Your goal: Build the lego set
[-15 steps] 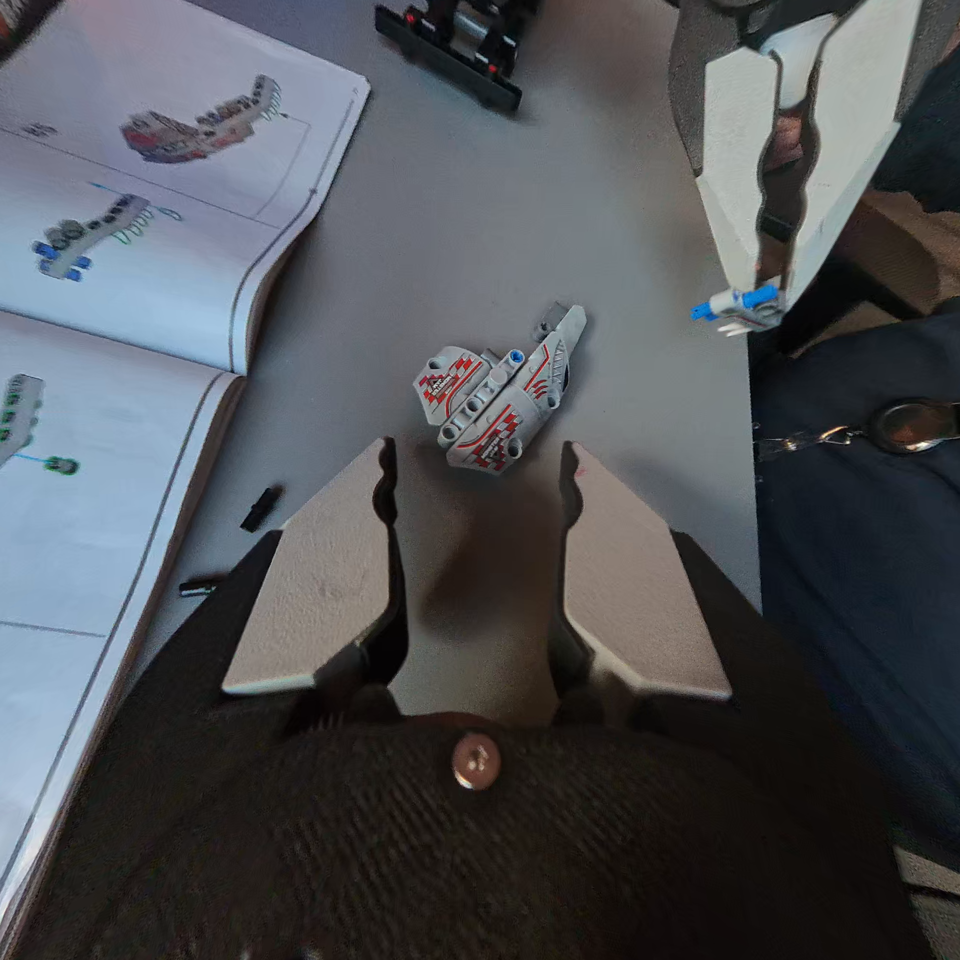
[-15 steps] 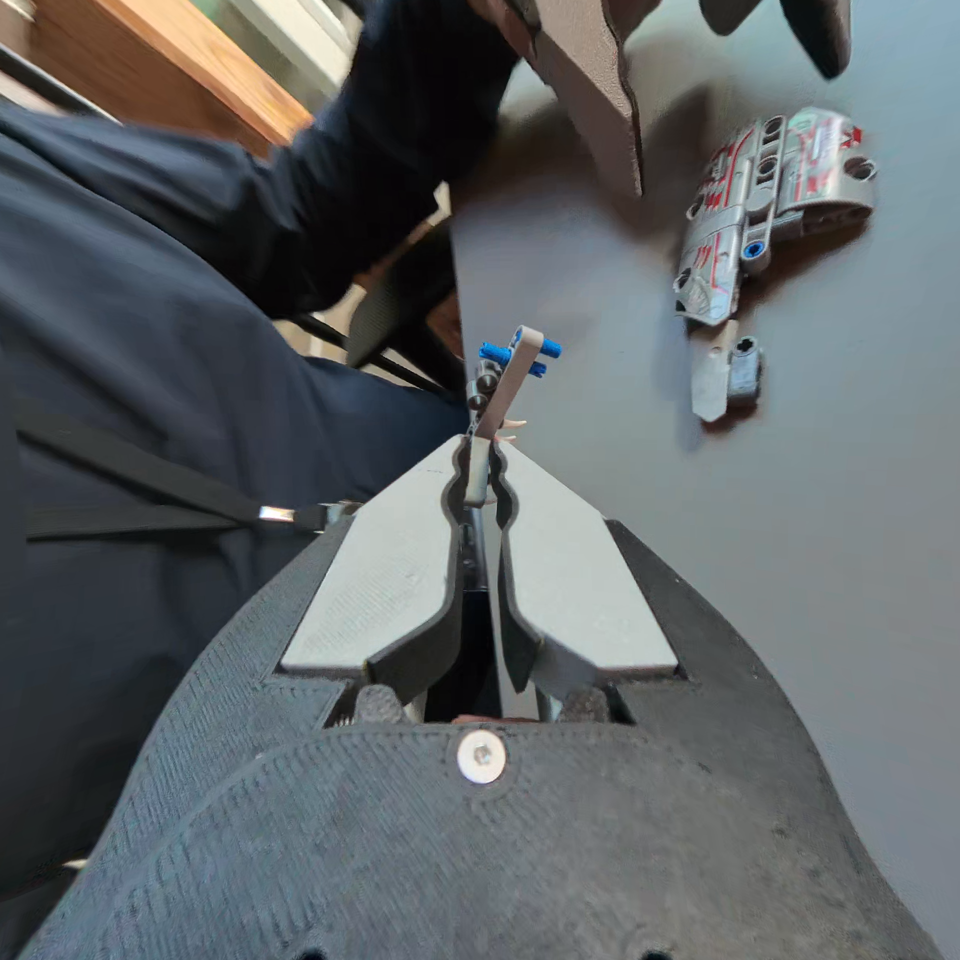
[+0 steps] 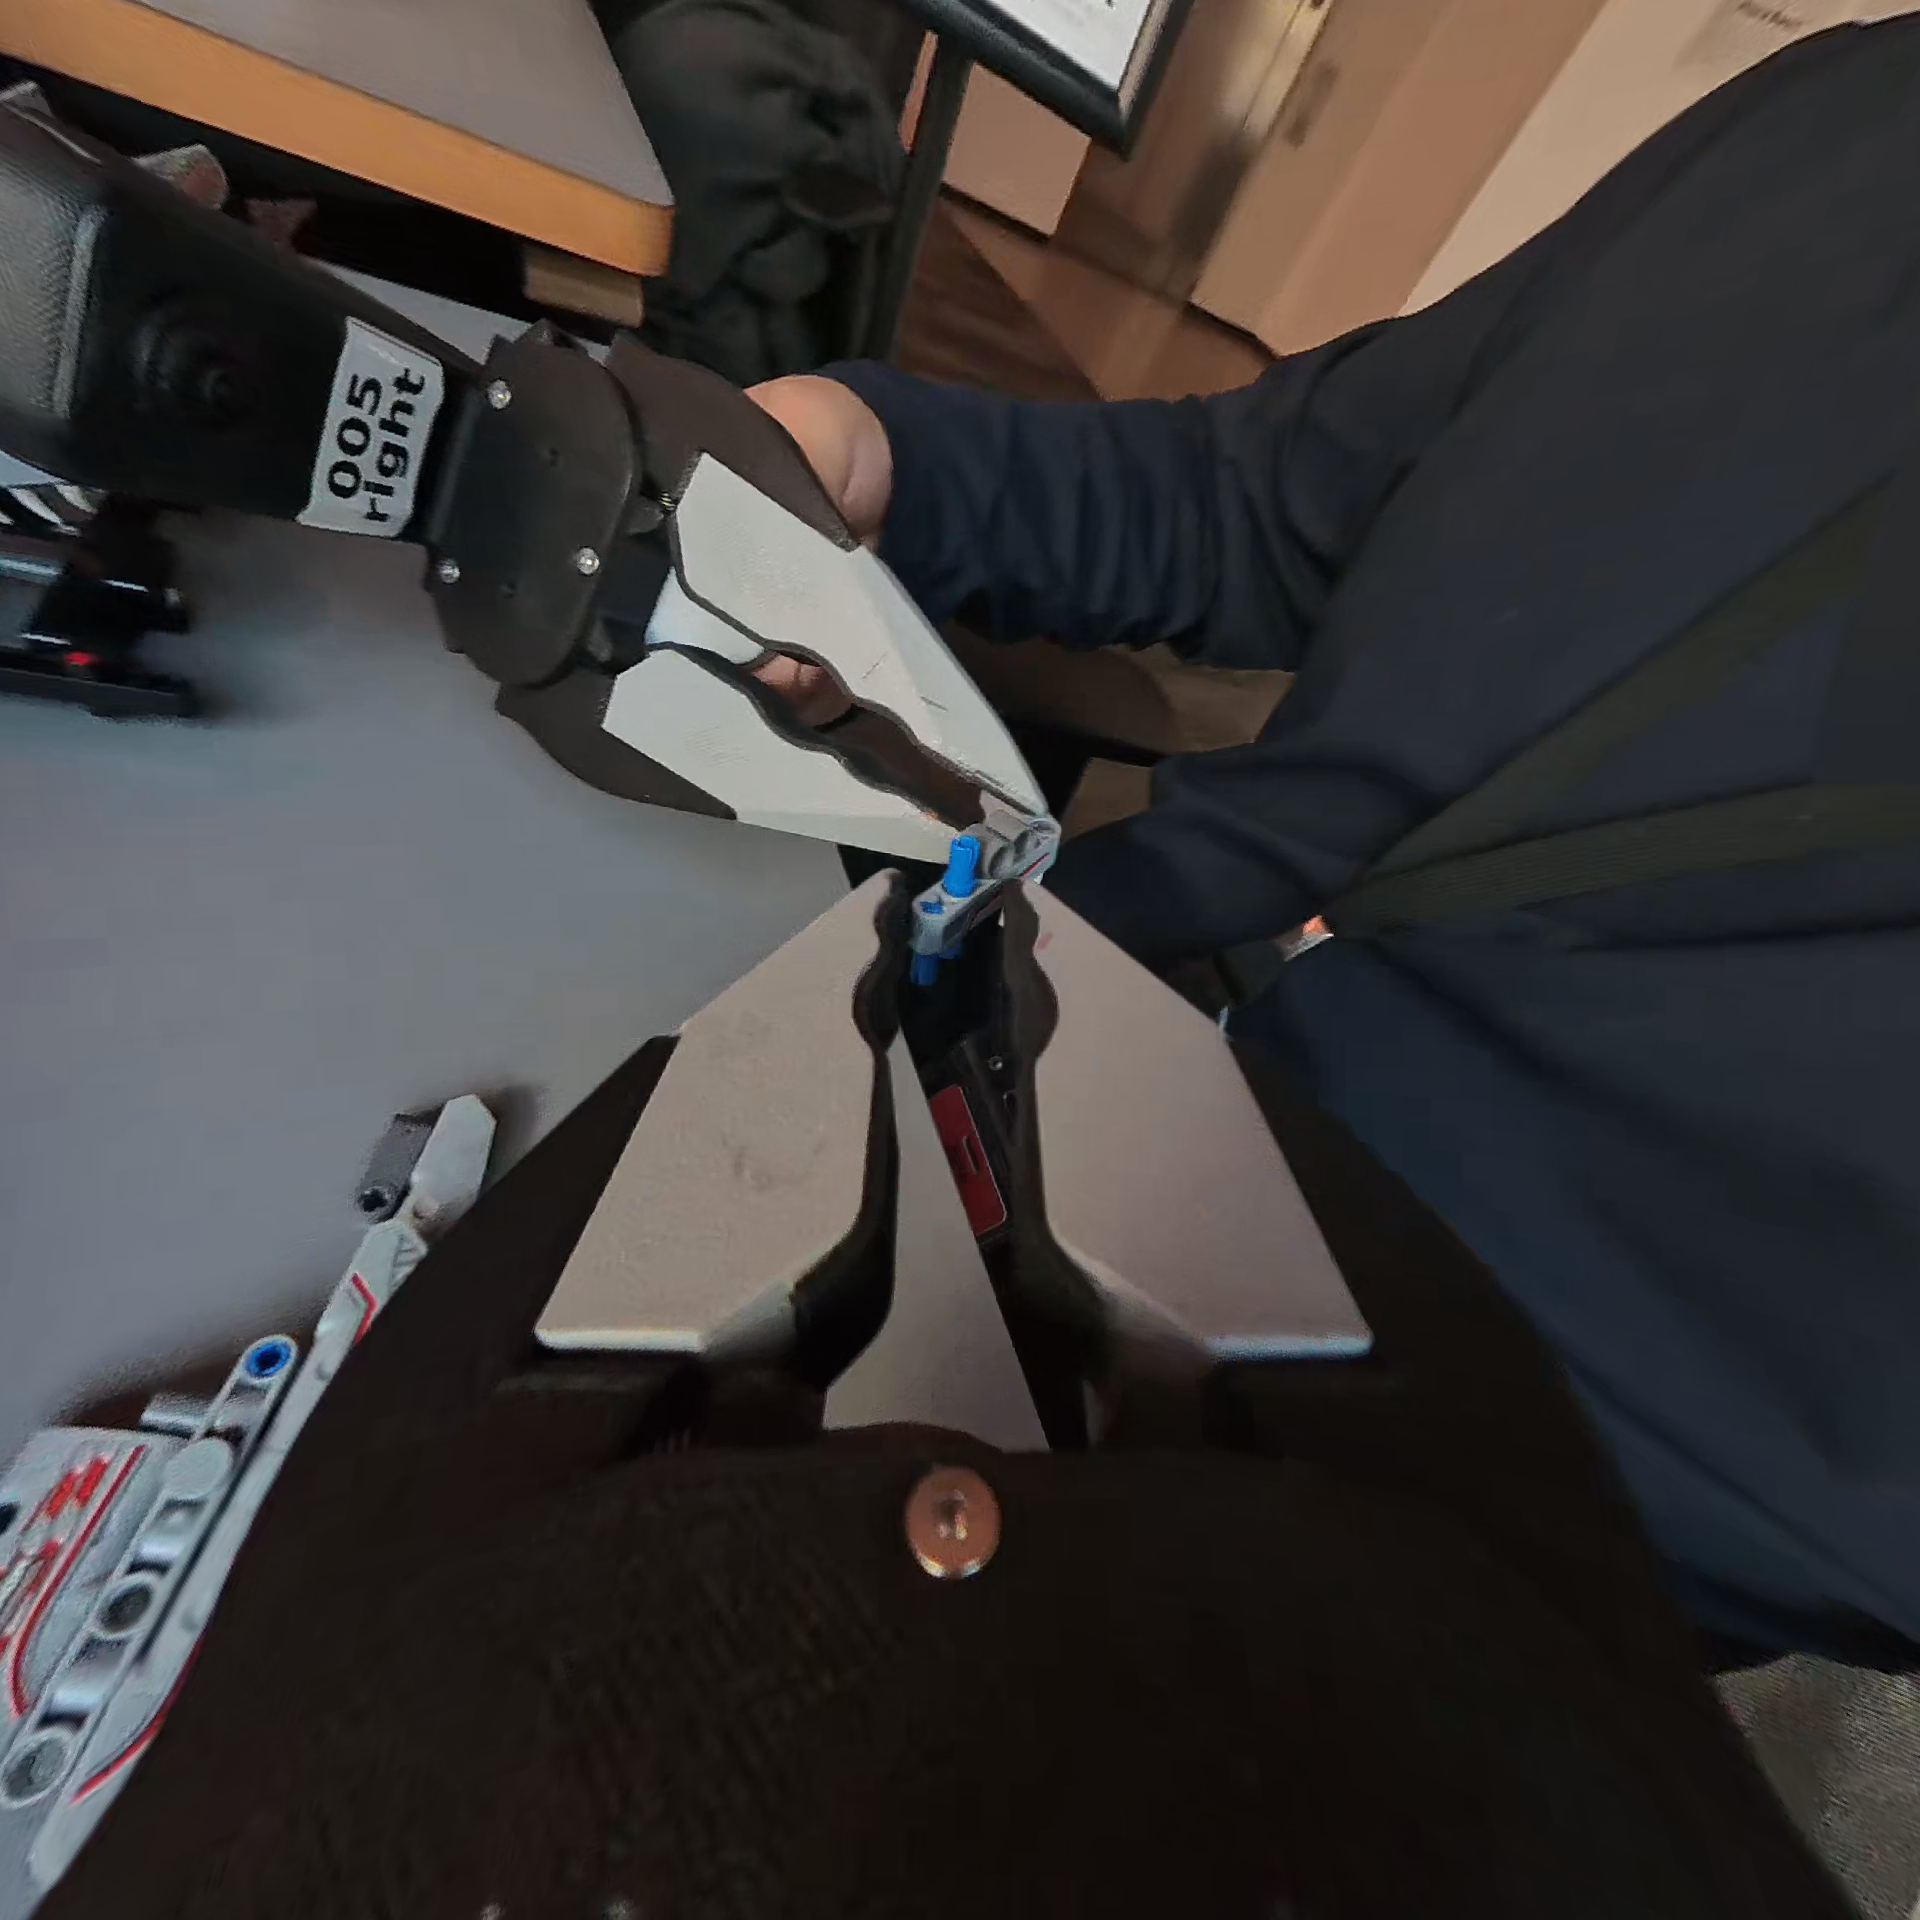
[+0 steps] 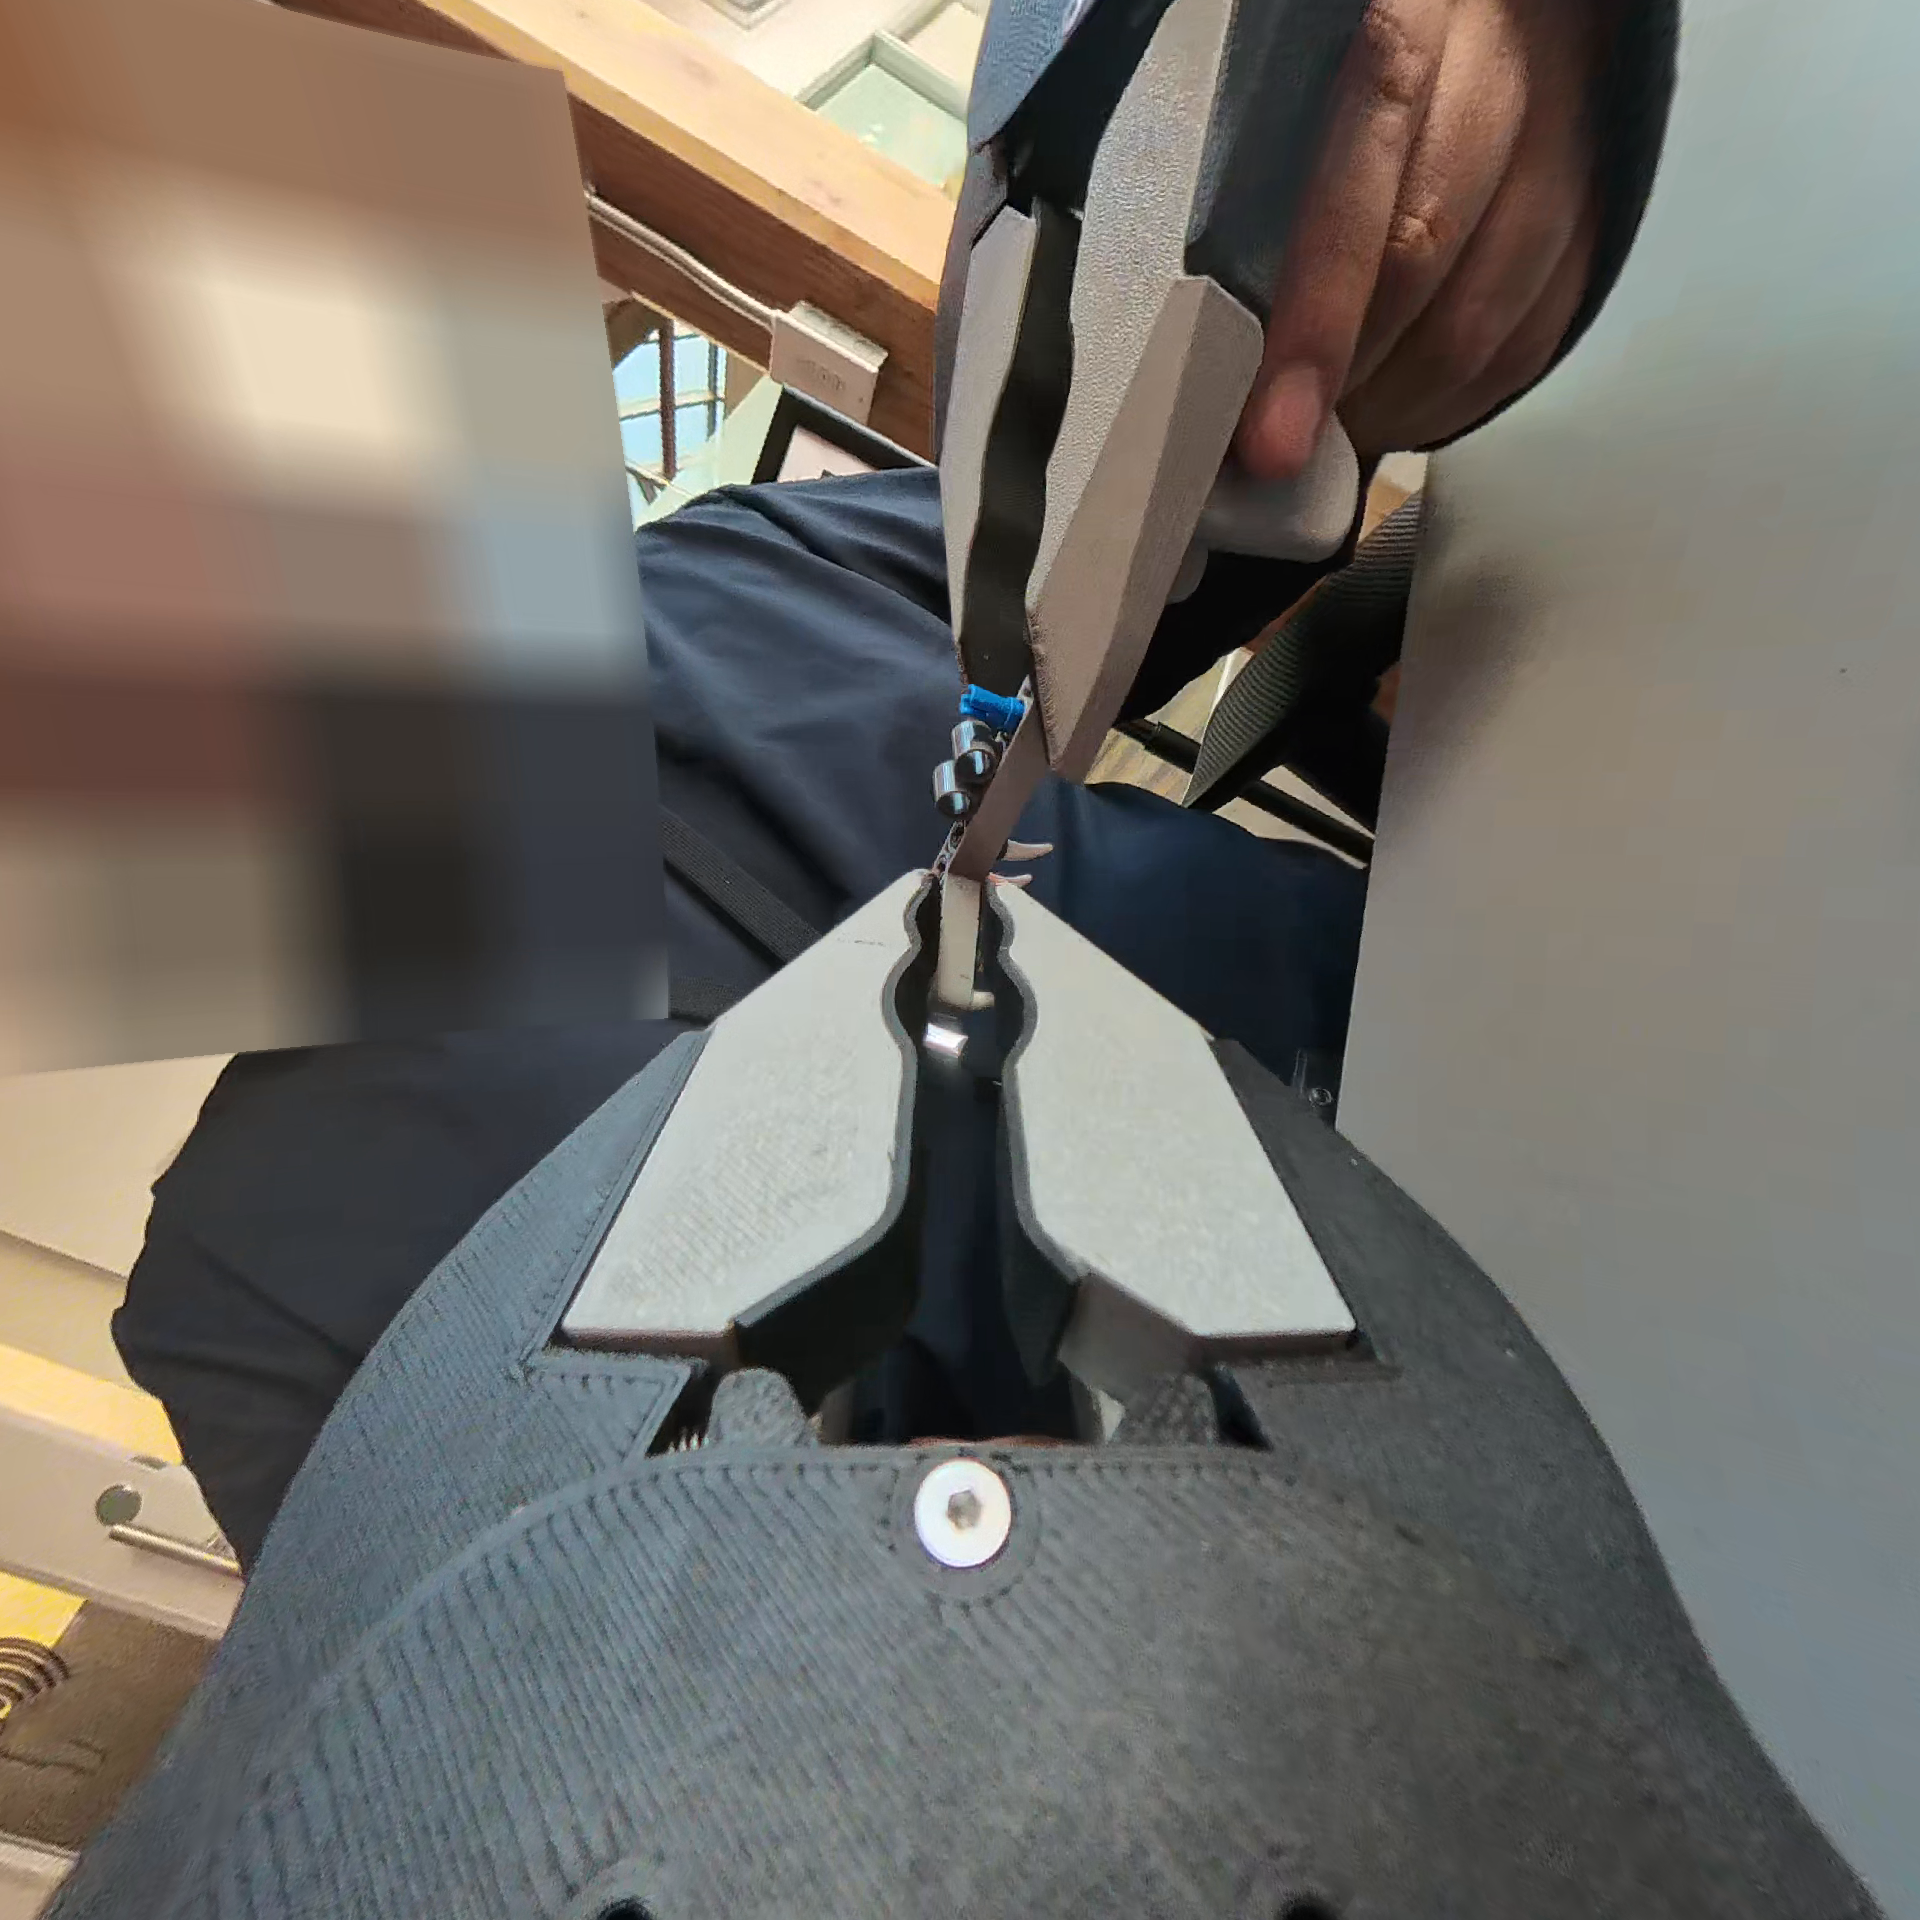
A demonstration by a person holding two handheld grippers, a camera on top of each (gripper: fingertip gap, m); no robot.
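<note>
Left wrist view: my left gripper (image 3: 948,902) is closed to a narrow gap around the grey beam with blue pins (image 3: 964,891), off the table's (image 3: 312,935) edge. My right gripper (image 4: 961,896) pinches the beam's other end. Grey panel assembly (image 3: 156,1475): near table edge.

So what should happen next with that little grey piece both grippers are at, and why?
Probably squeeze the left gripper fully shut on the grey beam, at its blue-pinned end. The right gripper clamps the other end, and the left fingers bracket the beam closely, though whether they grip it is unclear.
</note>
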